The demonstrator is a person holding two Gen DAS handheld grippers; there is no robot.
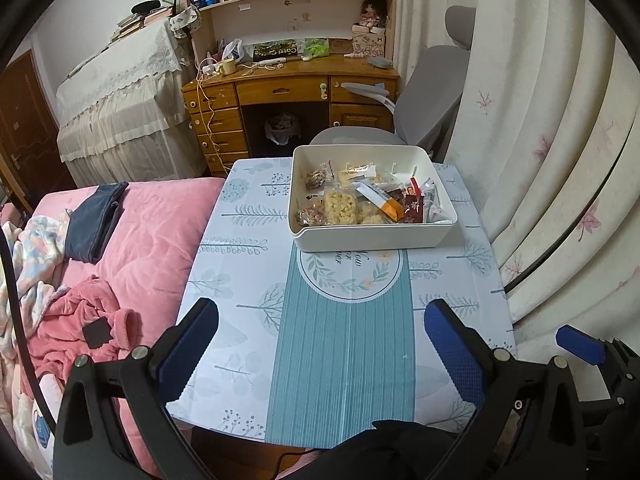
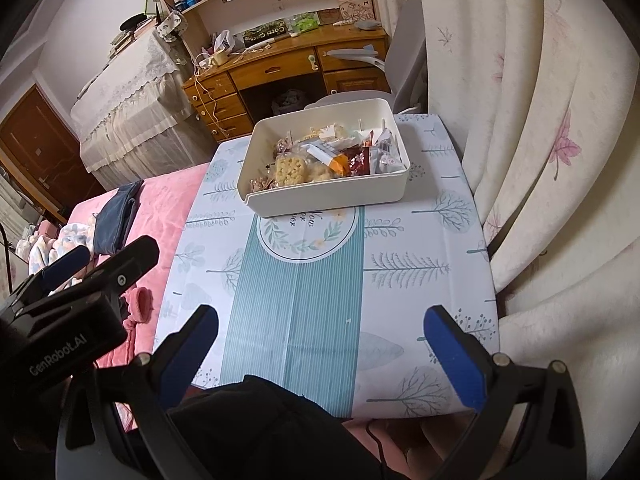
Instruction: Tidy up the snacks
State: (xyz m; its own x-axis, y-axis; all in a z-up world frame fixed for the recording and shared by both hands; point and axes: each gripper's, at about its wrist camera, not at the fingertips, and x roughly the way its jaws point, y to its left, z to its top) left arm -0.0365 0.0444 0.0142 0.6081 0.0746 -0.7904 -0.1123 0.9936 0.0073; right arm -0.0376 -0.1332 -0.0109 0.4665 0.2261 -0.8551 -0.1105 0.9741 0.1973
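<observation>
A white rectangular bin (image 1: pixel 372 238) (image 2: pixel 332 198) stands at the far end of a small table (image 1: pixel 344 344) (image 2: pixel 320 300) with a blue-and-white tree-pattern cloth. It holds several wrapped snacks (image 1: pixel 370 200) (image 2: pixel 324 158): puffed rice cakes, an orange-and-white bar, dark red packets. My left gripper (image 1: pixel 320 324) is open and empty, above the table's near end. My right gripper (image 2: pixel 320 332) is open and empty, also above the near end. The left gripper's body (image 2: pixel 80 280) shows at the left of the right wrist view. One blue finger of the right gripper (image 1: pixel 580 344) shows at the right of the left wrist view.
A bed with a pink blanket (image 1: pixel 132 248) (image 2: pixel 168 192) and loose clothes lies left of the table. A floral curtain (image 1: pixel 540 120) (image 2: pixel 540 120) hangs close on the right. A grey office chair (image 1: pixel 424 100) and a wooden desk (image 1: pixel 288 88) stand beyond the table.
</observation>
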